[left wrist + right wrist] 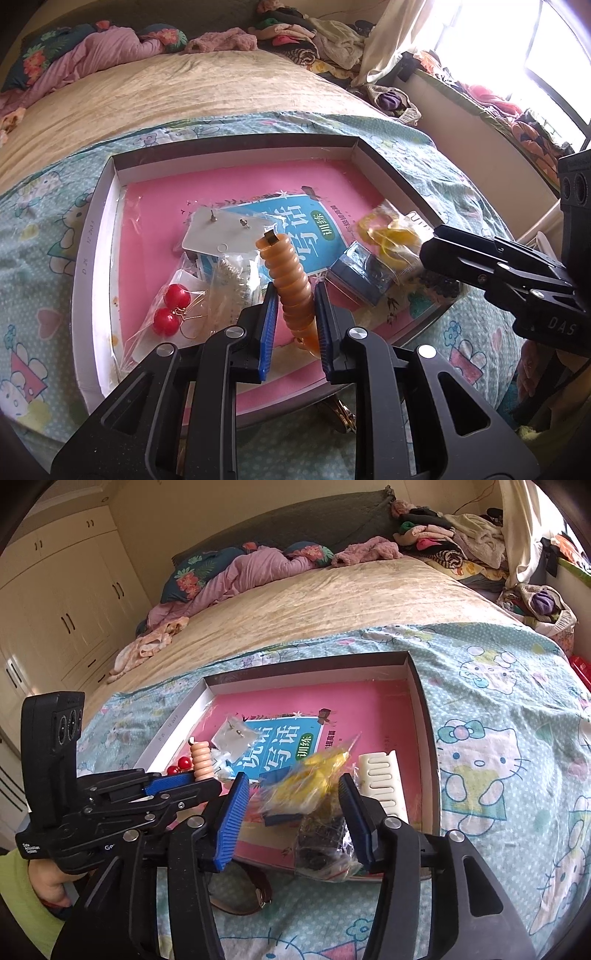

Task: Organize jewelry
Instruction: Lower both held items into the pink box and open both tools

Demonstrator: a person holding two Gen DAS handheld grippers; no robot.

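My left gripper (295, 295) is shut on an orange ribbed bracelet (290, 280), held upright over the pink-lined box (110, 206); the bracelet also shows in the right wrist view (201, 762). My right gripper (291, 794) is open above the box's near right part; a blurred yellow item in a clear bag (314, 775) hangs between its jaws without touching the pads. In the box lie red ball earrings in a bag (170, 310), an earring card (218, 230), a blue case (360, 273) and a dark beaded piece in a bag (321, 845).
The box sits on a Hello Kitty sheet (498, 738) on a bed. A white comb (380, 779) lies at the box's right side. A brown strap watch (255, 890) lies on the sheet by the box's near edge. Clothes are piled at the bed's far side.
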